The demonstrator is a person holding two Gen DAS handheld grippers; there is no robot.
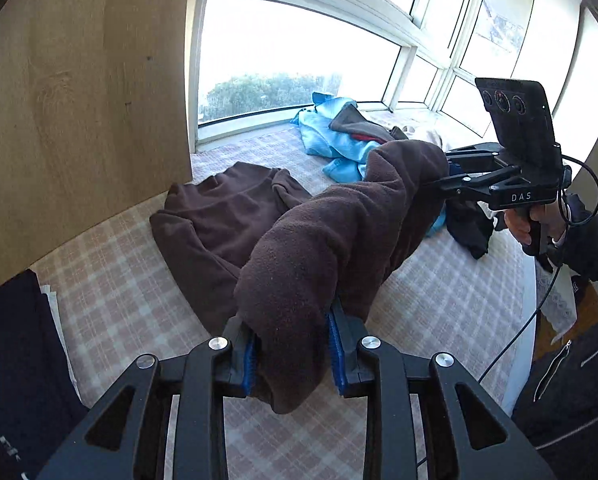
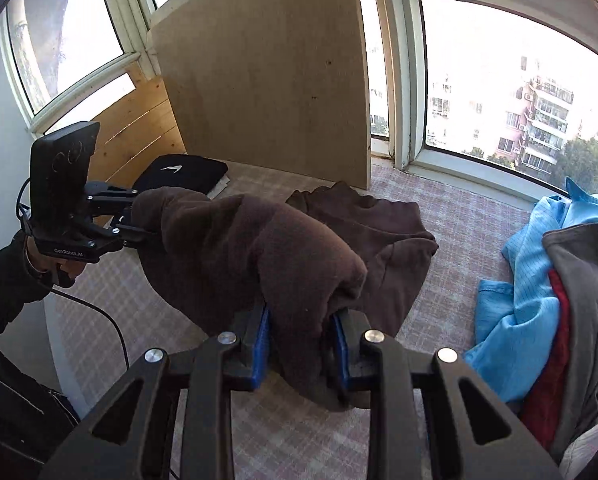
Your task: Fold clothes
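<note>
With the brown fleece garment (image 1: 299, 248) clamped in both the left gripper (image 1: 295, 356) and right gripper (image 2: 301, 344), its lifted edge is best carried over level and evenly.

Bare checked cover (image 1: 439, 312) lies open in front; wooden board (image 1: 79, 120) and clothes pile (image 2: 547, 300) flank it.

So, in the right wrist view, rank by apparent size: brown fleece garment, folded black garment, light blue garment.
1. Brown fleece garment, though closest to the camera, which inflates it.
2. Light blue garment, partly covered by other clothes.
3. Folded black garment, farthest away.
</note>
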